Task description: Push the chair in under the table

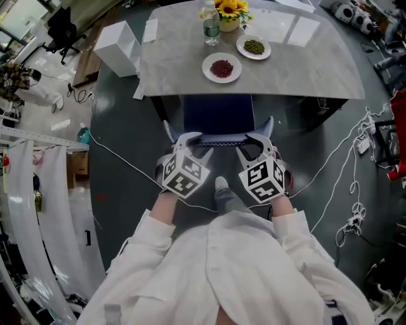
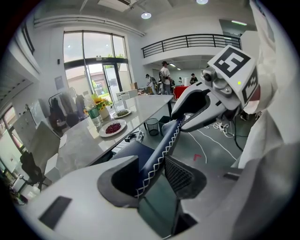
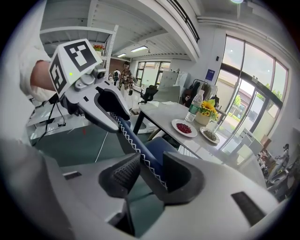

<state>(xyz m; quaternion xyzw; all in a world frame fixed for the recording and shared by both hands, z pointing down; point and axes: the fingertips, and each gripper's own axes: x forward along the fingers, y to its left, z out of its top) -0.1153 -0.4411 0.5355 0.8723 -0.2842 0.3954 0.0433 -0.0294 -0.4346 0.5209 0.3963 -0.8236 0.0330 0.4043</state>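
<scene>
A dark blue chair [image 1: 218, 114] with white zigzag stitching stands at the near edge of the grey table [image 1: 298, 63], its seat partly beneath the tabletop. My left gripper [image 1: 188, 141] clamps the left end of the backrest's top edge, and my right gripper [image 1: 255, 143] clamps the right end. In the left gripper view the stitched backrest [image 2: 161, 143] runs between the jaws of the left gripper [image 2: 152, 176], pads against it. The right gripper view shows the backrest [image 3: 133, 140] the same way, pressed between the jaws of the right gripper [image 3: 150, 176].
On the table stand a plate of red beans [image 1: 221, 67], a plate of green beans [image 1: 254, 47], a water bottle [image 1: 211, 25] and a flower pot [image 1: 229, 14]. A white box [image 1: 117, 47] sits at the table's left. Cables [image 1: 358, 149] trail on the floor at right.
</scene>
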